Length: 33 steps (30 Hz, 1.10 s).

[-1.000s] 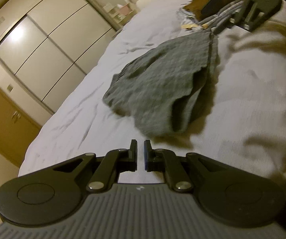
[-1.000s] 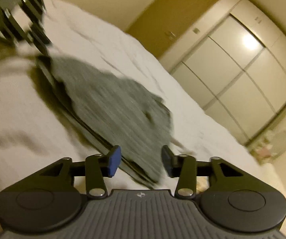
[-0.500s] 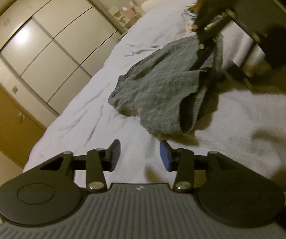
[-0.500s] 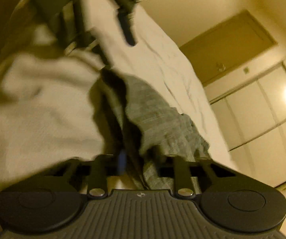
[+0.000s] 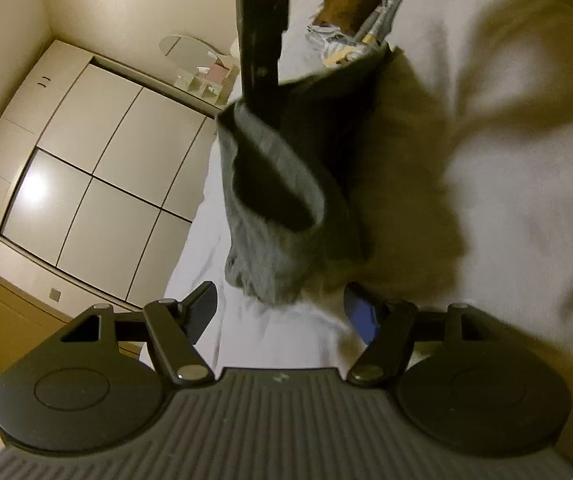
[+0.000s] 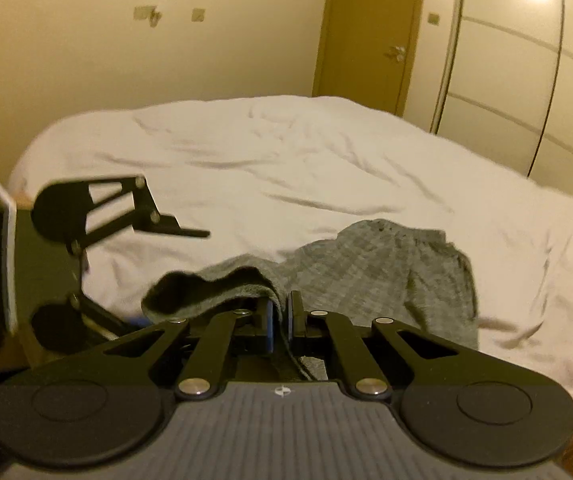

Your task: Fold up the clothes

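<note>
White bed [image 6: 286, 160] carries the grey garment [image 6: 386, 272]; right gripper [image 6: 280, 320] pinches its edge, seemingly lifting it to fold, while left gripper [image 5: 280, 312] hovers wide, empty.

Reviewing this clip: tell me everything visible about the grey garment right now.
The grey garment looks like a soft, faintly checked knit, crumpled rather than folded. Most of it lies on the white bed sheet; one edge is lifted and pinched in the shut right tongs, forming a drooping open fold. The left tongs are open beside it, not touching.
</note>
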### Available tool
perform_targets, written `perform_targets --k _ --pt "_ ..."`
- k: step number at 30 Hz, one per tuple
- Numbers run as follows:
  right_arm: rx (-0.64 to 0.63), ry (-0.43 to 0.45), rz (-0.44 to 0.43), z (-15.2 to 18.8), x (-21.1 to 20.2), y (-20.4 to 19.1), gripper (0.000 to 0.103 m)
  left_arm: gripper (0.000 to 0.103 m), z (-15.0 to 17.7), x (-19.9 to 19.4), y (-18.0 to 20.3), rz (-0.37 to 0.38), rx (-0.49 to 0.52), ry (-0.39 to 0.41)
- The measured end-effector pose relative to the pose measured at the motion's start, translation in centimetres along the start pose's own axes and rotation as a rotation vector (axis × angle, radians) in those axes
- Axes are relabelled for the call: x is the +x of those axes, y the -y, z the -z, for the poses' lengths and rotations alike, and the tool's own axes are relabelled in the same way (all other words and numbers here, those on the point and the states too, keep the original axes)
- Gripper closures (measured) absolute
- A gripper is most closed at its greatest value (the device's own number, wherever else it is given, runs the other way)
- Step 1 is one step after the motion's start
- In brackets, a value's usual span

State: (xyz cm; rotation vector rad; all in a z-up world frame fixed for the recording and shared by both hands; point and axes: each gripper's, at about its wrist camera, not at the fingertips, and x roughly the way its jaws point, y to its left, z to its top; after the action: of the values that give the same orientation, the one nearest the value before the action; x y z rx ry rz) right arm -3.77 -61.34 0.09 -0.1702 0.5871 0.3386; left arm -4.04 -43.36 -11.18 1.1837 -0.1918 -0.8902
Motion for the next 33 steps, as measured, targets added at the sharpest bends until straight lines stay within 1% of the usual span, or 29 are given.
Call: perform_targets --k 3,6,8,9,10,12,16,18,22,24,25,29,31,32,33 --pt "0.111 0.008 -0.036 -0.1 -0.3 1.2 0.099 0.032 -1.1 0.6 -0.2 -0.010 -0.059 0.006" --pt "0.194 0.020 -0.051 -0.5 -0.1 2.5 0.099 0.033 -2.1 1.1 -0.2 -0.037 -0.090 0.012" --pt "0.215 0.027 -0.045 -0.7 -0.5 2.8 0.098 0.038 -2.4 1.0 -1.0 -0.035 -0.160 0.024" --pt "0.216 0.030 -0.043 -0.7 -0.7 2.8 0.098 0.046 -2.5 0.9 -1.7 -0.031 -0.213 0.033" --pt "0.218 0.033 -0.040 -0.6 -0.9 2.9 0.098 0.052 -2.4 0.5 -2.7 -0.026 -0.288 0.045" --pt "0.216 0.033 -0.031 -0.3 -1.2 2.9 0.098 0.053 -1.7 -0.3 -4.6 -0.023 -0.407 0.059" --pt "0.204 0.019 -0.023 0.5 -0.2 3.1 0.098 0.060 -0.4 -0.8 -6.8 0.004 -0.523 0.055" --pt "0.195 0.010 -0.026 0.8 0.1 2.7 0.098 0.060 0.0 -1.1 -7.3 0.025 -0.560 0.048" --pt "0.177 -0.009 -0.034 1.4 0.7 2.0 0.098 0.060 1.3 -1.9 -6.8 0.049 -0.576 0.012" --pt "0.168 -0.019 -0.038 1.6 1.0 1.6 0.098 0.058 1.9 -2.3 -6.3 0.057 -0.571 -0.008" --pt "0.164 -0.024 -0.040 1.8 1.1 1.4 0.098 0.053 2.0 -2.6 -5.7 0.057 -0.548 -0.020" --pt "0.168 -0.035 -0.049 2.0 1.6 1.0 0.098 0.045 2.0 -3.4 -3.3 0.056 -0.437 -0.042" --pt "0.186 -0.030 -0.051 1.6 1.7 1.1 0.098 0.040 1.2 -3.6 -2.4 0.043 -0.391 -0.024" --pt "0.186 -0.030 -0.045 1.4 1.7 1.1 0.097 0.040 0.7 -3.8 -2.1 0.038 -0.375 -0.012" --pt "0.175 -0.029 -0.040 1.2 1.7 0.9 0.097 0.038 0.2 -4.0 -1.8 0.042 -0.377 0.003"
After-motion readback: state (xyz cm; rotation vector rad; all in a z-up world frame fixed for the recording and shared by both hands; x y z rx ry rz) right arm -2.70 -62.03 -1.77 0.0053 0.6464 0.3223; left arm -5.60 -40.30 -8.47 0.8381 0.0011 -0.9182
